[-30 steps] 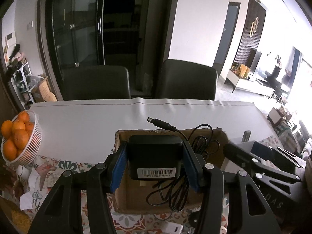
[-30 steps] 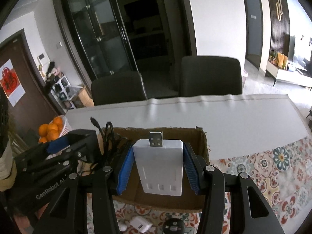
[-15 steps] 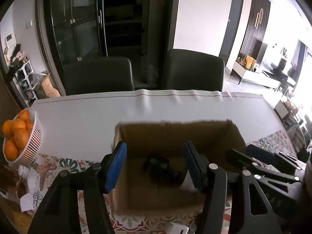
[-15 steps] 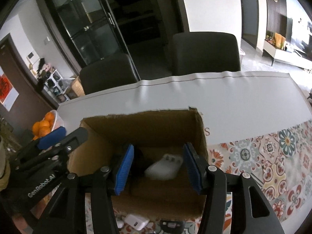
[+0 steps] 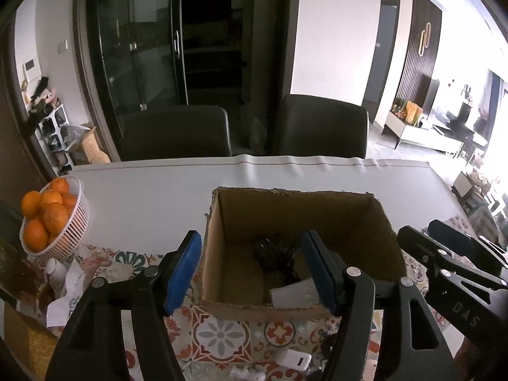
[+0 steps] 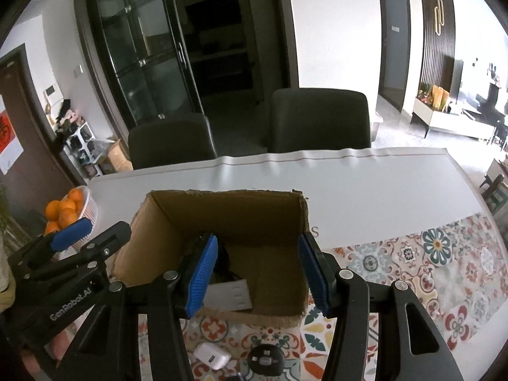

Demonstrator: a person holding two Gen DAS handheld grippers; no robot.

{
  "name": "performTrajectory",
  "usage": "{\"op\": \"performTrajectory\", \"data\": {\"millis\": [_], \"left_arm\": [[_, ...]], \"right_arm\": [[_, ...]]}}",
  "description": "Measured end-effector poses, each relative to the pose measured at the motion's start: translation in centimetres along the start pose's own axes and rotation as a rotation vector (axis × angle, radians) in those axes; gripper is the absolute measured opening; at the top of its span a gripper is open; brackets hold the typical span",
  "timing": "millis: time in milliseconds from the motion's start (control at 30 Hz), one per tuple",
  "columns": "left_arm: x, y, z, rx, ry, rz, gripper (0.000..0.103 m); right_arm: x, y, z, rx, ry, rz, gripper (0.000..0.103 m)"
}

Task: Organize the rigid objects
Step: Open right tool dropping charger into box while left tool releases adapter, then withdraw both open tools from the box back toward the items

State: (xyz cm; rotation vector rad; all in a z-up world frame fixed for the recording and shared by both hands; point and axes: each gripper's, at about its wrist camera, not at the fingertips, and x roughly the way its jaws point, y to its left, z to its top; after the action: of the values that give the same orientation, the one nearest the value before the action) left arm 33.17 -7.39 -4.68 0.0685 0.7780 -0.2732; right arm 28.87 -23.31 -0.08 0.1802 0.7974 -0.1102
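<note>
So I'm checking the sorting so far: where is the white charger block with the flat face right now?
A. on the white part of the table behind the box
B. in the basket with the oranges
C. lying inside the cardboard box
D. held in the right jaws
C: the white charger block lies on the floor of the cardboard box, next to the black adapter, and the right gripper is open and empty.

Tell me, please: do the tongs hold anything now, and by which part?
Nothing is held. The left tongs and the right tongs are open, above the cardboard box.
</note>
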Motion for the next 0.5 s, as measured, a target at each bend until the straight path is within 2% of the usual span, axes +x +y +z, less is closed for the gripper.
{"op": "performTrajectory", "data": {"millis": [333,500], "left_arm": [[-4.1,-0.3,-0.5,0.021,-0.078,0.006,0.066],[-5.4,-0.7,-1.3,0.036,-0.102,0.005,0.066]], "right_arm": [[-3.1,-0.3,-0.8,0.028,-0.055,0.01,0.056],[-4.8,-0.3,-1.7,0.022,-0.092,-0.004,0.06]]}}
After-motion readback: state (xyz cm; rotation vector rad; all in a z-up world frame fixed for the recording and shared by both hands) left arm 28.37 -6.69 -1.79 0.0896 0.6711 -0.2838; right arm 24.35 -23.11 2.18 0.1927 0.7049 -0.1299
